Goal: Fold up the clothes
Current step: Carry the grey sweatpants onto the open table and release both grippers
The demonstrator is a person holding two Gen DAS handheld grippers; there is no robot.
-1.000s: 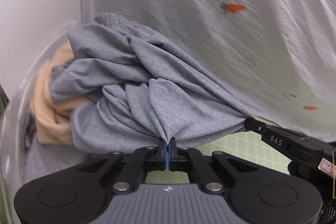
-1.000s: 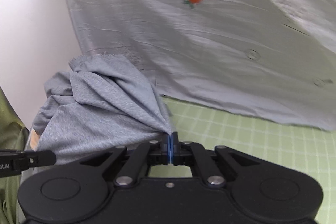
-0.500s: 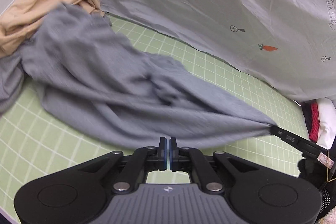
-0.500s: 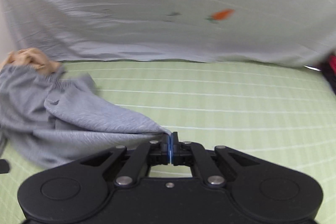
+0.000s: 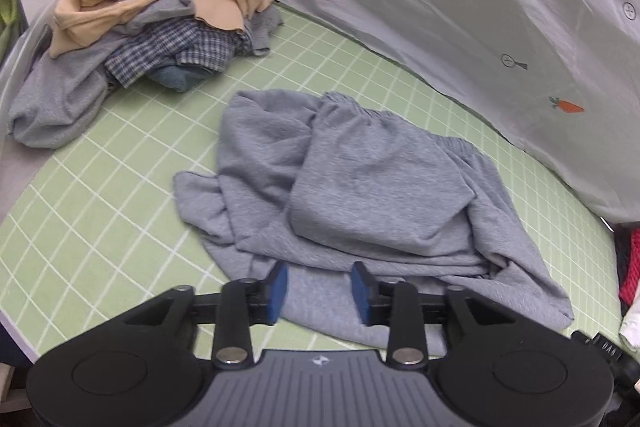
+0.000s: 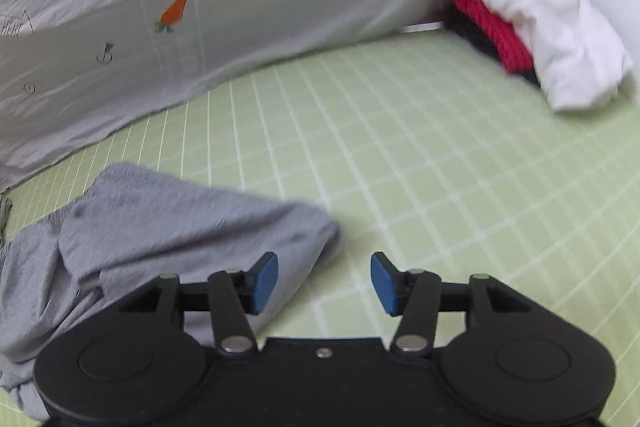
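On the green grid mat [image 5: 120, 187], the grey shorts [image 5: 360, 195] are now lying loose in a rumpled heap, elastic waistband toward the backdrop, one flap doubled over the middle. A second ago both grippers were pinched tight on that fabric and hauling it off the laundry pile [image 5: 152, 15]; half a second ago it was stretched between them over the mat. Now the left gripper [image 5: 320, 287] has its jaws wide apart right over the near hem, and the right gripper [image 6: 324, 281] is wide too, holding nothing, hanging just past the shorts' right edge. So the piece got dropped in the work area, and my guess is it needs spreading flat before any real fold, since it's bunched and not squared up. Surface looks like a cutting-mat style sheet with white lines, plenty of bare room to the right. Behind it hangs a grey sheet [image 6: 240, 7] with little carrot prints. Far left is the messy pile: tan top, checked thing, more grey. Far right sits a stack [image 6: 540, 31] of white, red and black items, looks folded-ish.
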